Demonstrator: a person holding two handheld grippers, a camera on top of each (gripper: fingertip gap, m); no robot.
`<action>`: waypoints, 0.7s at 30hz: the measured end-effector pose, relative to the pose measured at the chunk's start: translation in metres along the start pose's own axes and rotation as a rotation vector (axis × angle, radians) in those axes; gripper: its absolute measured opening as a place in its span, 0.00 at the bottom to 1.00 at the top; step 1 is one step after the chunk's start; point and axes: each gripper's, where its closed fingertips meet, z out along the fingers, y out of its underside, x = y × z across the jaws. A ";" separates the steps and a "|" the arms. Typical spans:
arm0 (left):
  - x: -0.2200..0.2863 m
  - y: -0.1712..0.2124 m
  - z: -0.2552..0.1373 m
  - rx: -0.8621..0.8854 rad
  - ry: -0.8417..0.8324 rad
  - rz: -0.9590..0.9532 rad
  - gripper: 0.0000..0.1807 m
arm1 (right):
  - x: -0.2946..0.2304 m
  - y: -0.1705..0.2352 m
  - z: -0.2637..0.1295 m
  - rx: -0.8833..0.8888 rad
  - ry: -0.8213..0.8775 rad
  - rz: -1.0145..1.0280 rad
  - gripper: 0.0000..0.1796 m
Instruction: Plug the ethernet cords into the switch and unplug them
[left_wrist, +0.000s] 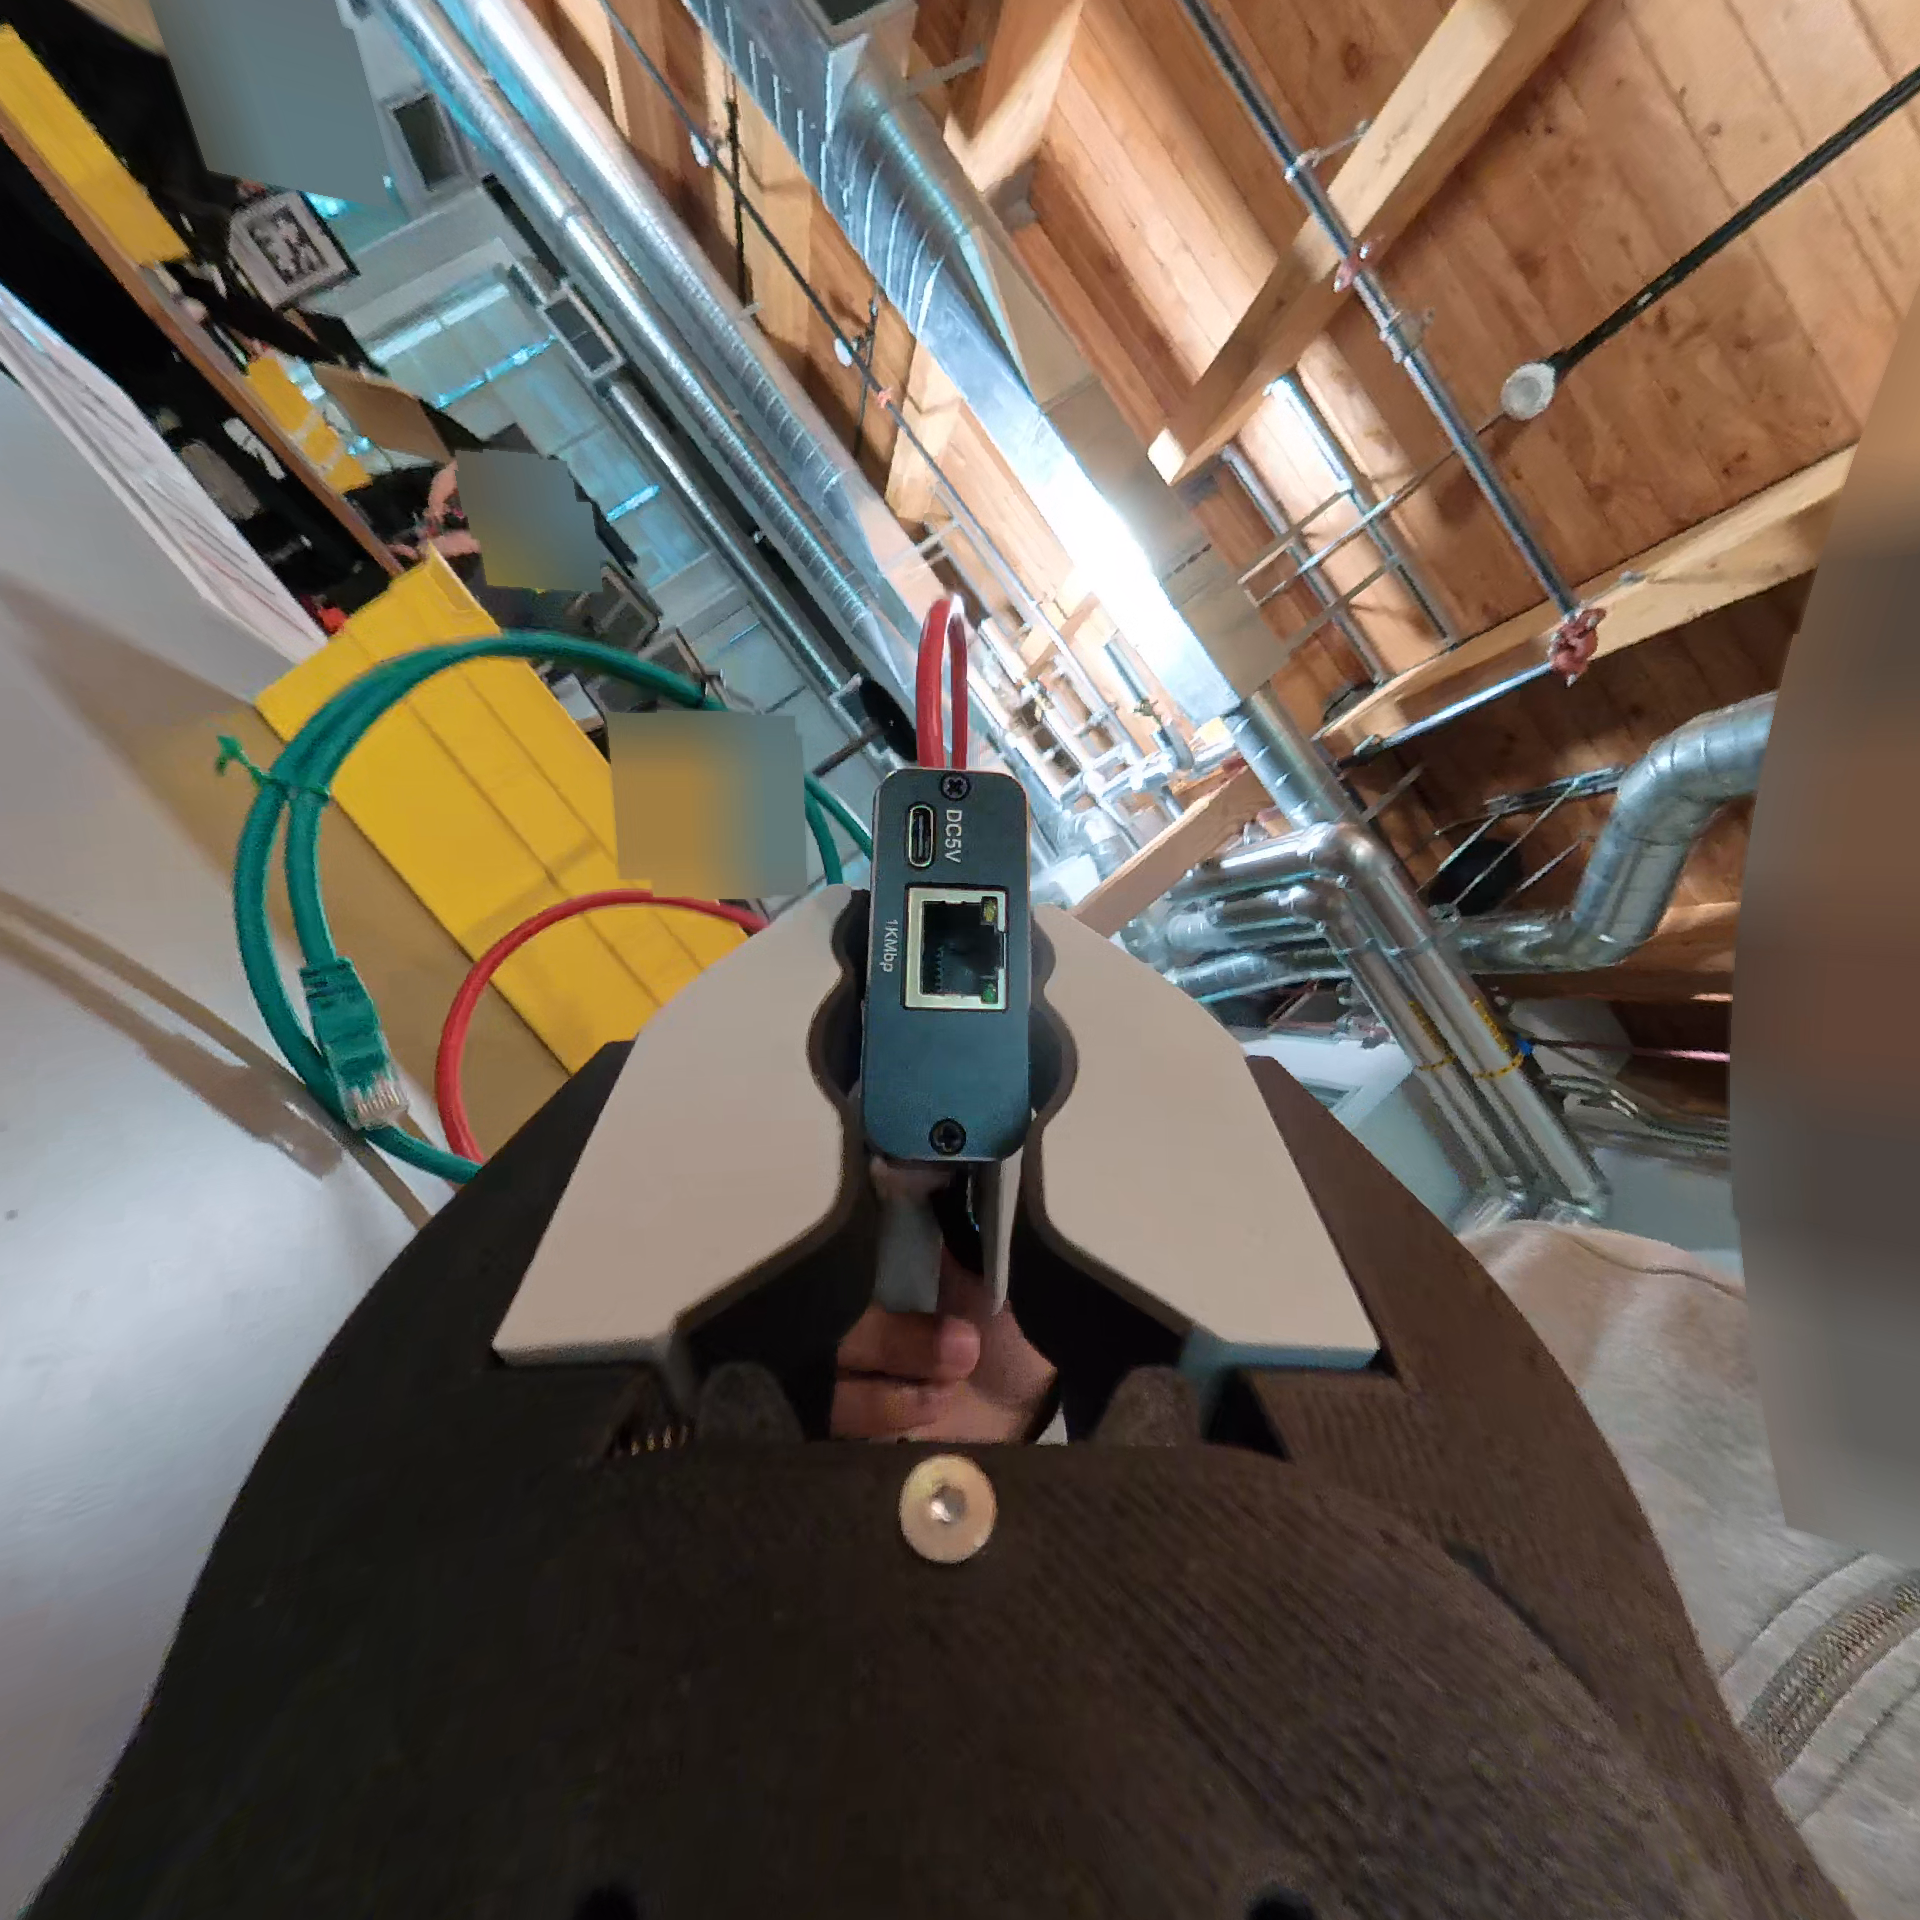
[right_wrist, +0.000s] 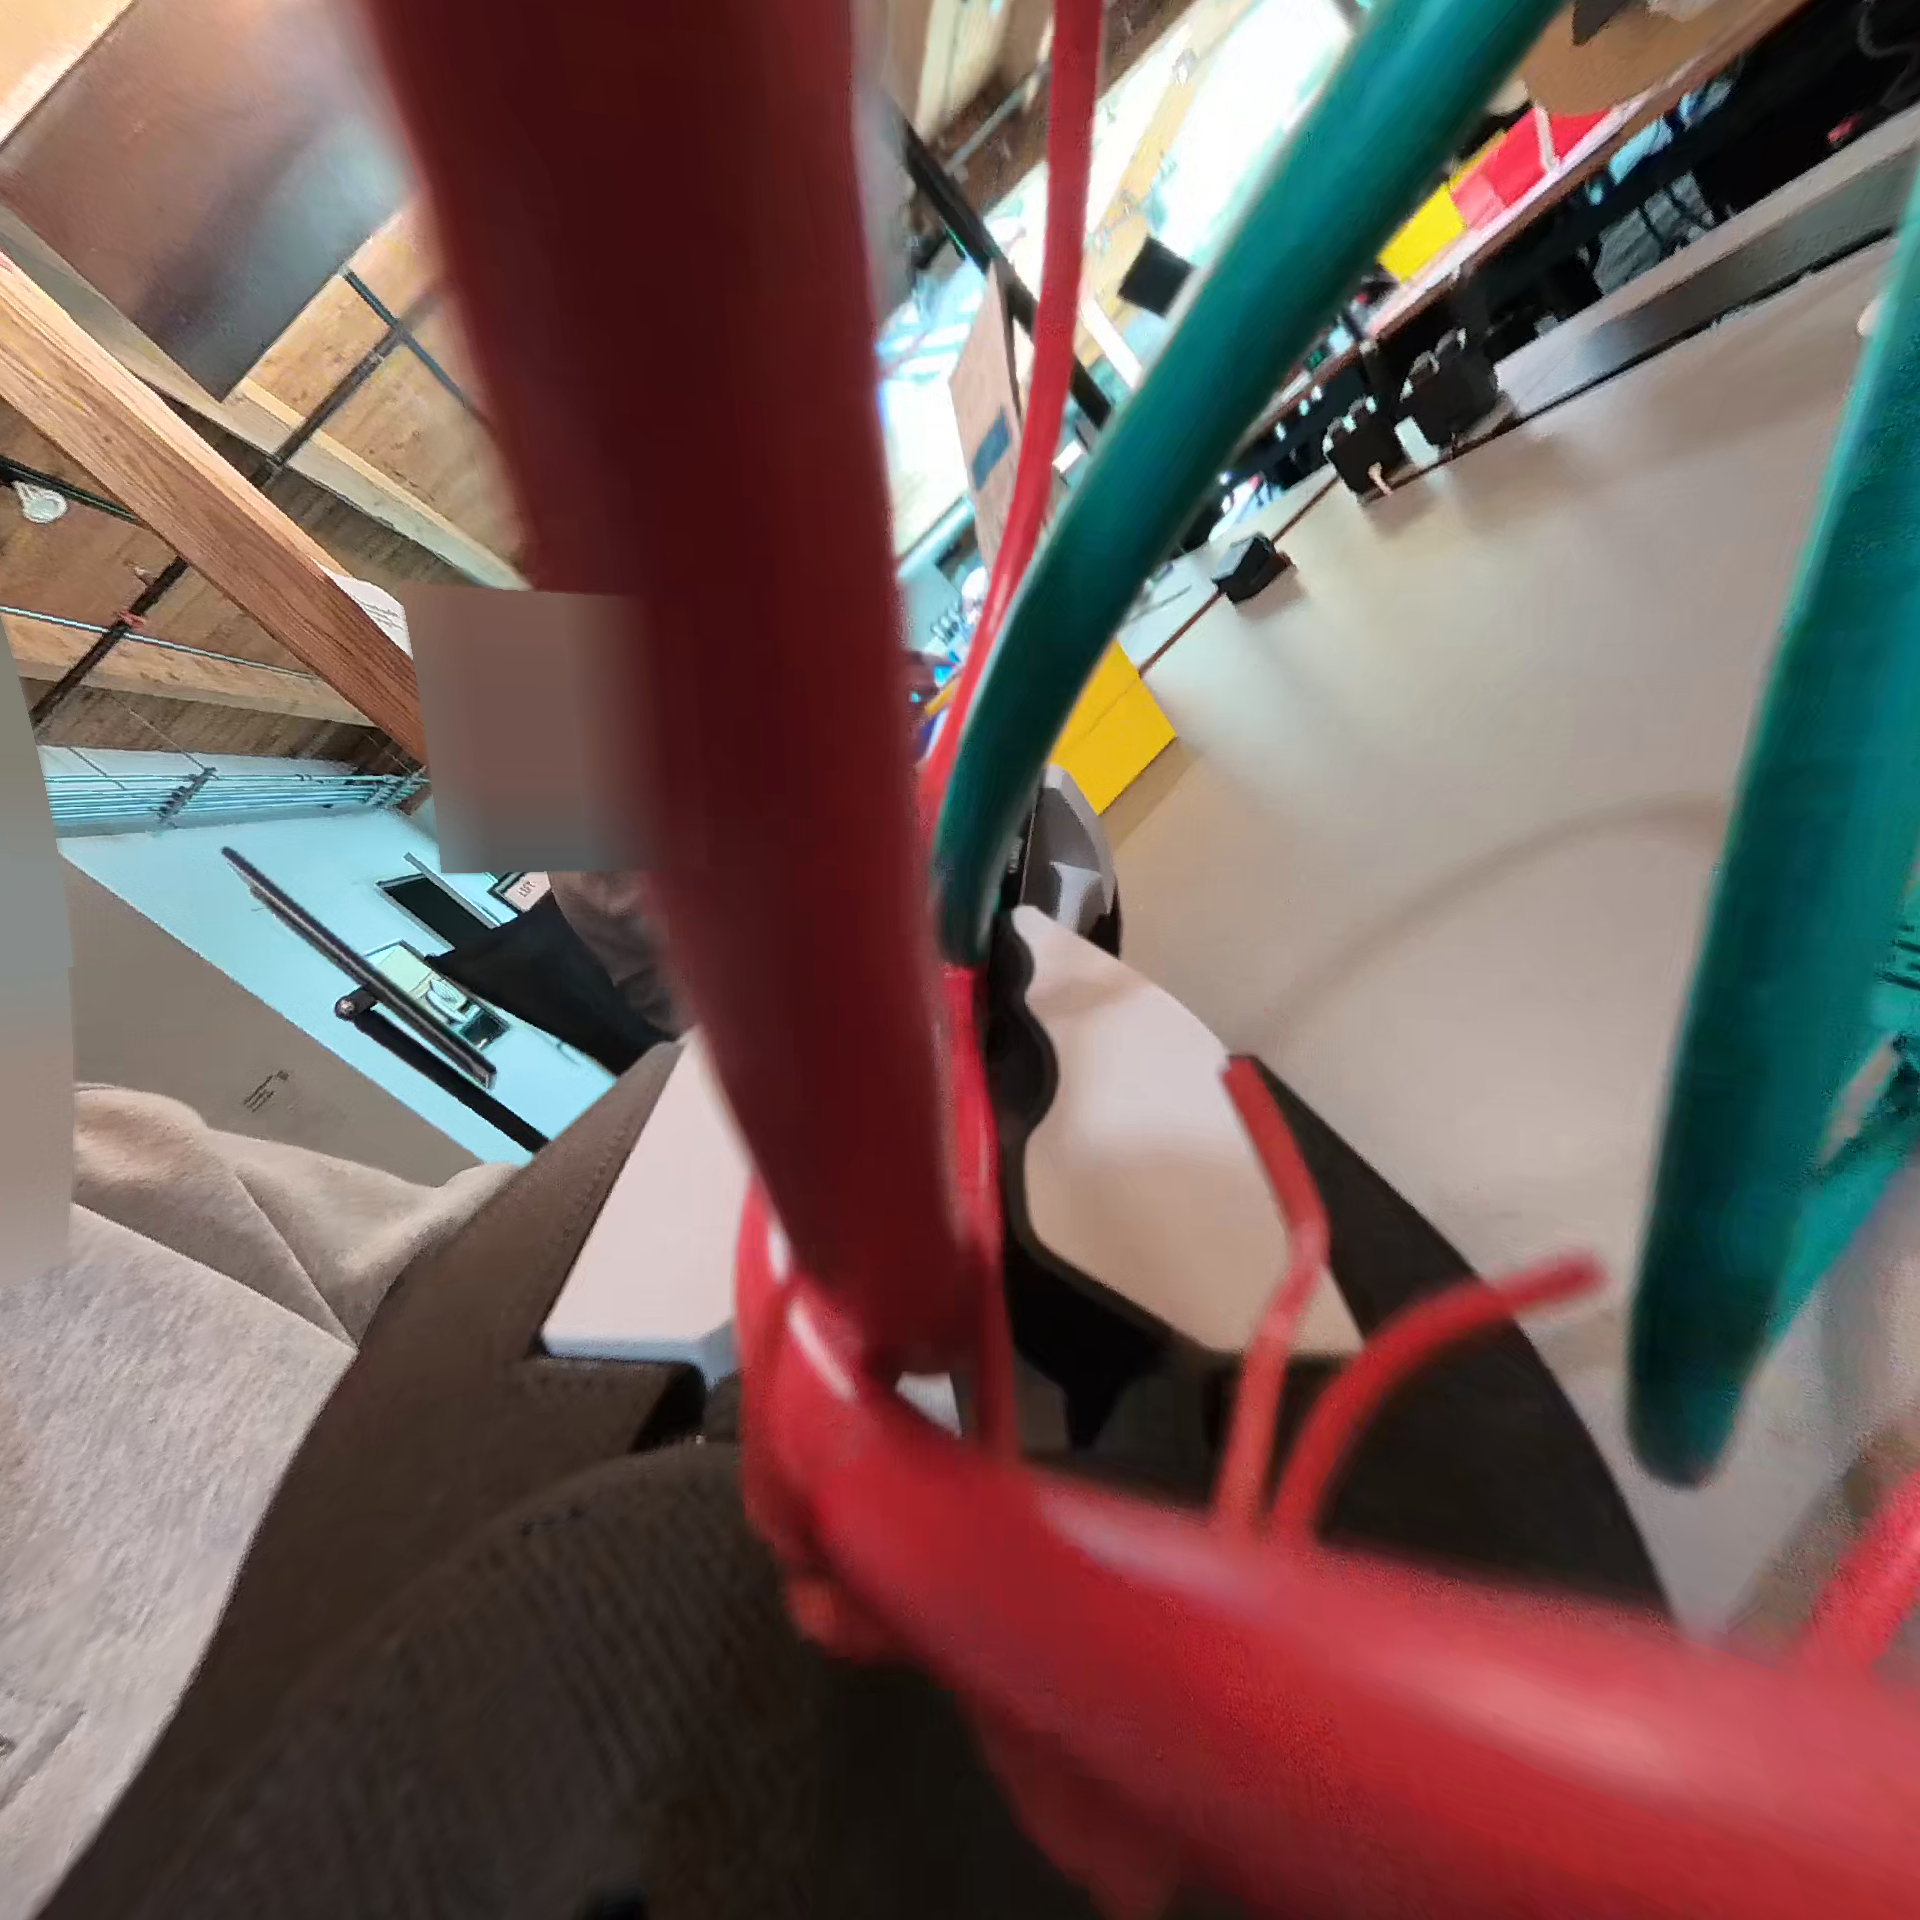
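The white table (left_wrist: 125, 1299) is the widest thing in sight, and everything else is best placed from the switch (left_wrist: 948, 966), a small dark box held up off the table.

The left gripper (left_wrist: 948, 1039) is closed on the switch's two long sides, so the box stands with its long axis running up and away between the fingers. Its end face, with one empty network socket, faces back toward the camera.

The red cord (left_wrist: 940, 675) rises in a loop from the far end of the switch, so it appears to be plugged in on that side. It then curves down to the left of the switch toward the table.

The green cord (left_wrist: 281, 883) lies coiled on the table, well to the left of the switch and below it. Its free plug (left_wrist: 358, 1049) rests there, tip pointing toward the near edge.

In the right wrist view, red and green cords crowd the lens. The right gripper (right_wrist: 987, 1039) seems nearly closed with the red cord running down between its fingers, but blur prevents certainty.

Judging from this, the right gripper is nearer the switch's far end, so any pull would run along the switch's long axis.
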 end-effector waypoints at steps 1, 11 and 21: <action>0.000 -0.008 -0.003 0.028 -0.005 0.001 0.14 | 0.004 0.004 -0.001 -0.037 0.012 0.012 0.09; -0.010 -0.055 -0.030 -0.175 -0.227 0.390 0.14 | -0.057 0.068 0.004 -0.441 -0.380 0.244 0.14; -0.029 0.023 -0.012 -0.577 -0.296 0.579 0.15 | -0.044 0.008 -0.014 -0.237 0.024 -0.861 0.14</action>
